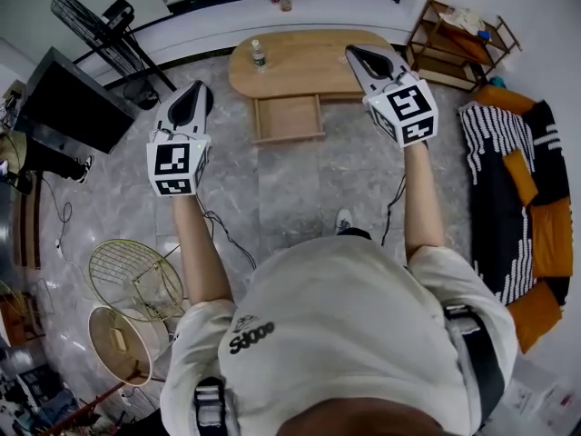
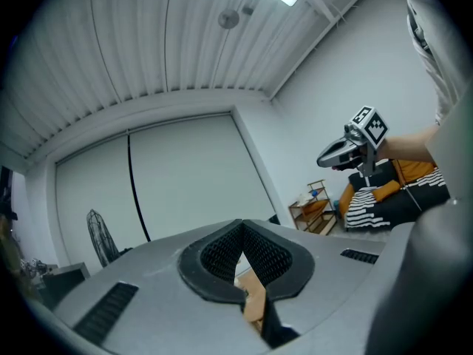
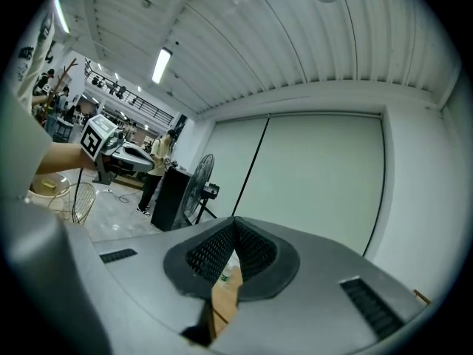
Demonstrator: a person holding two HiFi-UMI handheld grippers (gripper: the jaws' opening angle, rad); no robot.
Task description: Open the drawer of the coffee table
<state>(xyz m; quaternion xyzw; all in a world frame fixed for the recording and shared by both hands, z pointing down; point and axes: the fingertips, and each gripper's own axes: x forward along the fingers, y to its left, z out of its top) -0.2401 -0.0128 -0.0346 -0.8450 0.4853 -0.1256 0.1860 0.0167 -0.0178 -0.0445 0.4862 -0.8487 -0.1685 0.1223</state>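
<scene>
The shallow light-wood drawer (image 1: 289, 118) at twelve o'clock looks already open, so the left gripper (image 1: 200, 91) and right gripper (image 1: 354, 53), fingers together and empty, likely need only retreat.

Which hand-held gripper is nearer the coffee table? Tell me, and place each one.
Right. In the head view the right hand-held gripper overlaps the right end of the coffee table; the left hand-held gripper is off its left end, over the floor.

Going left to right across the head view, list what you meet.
standing fan → left gripper → open drawer → right gripper → sofa
</scene>
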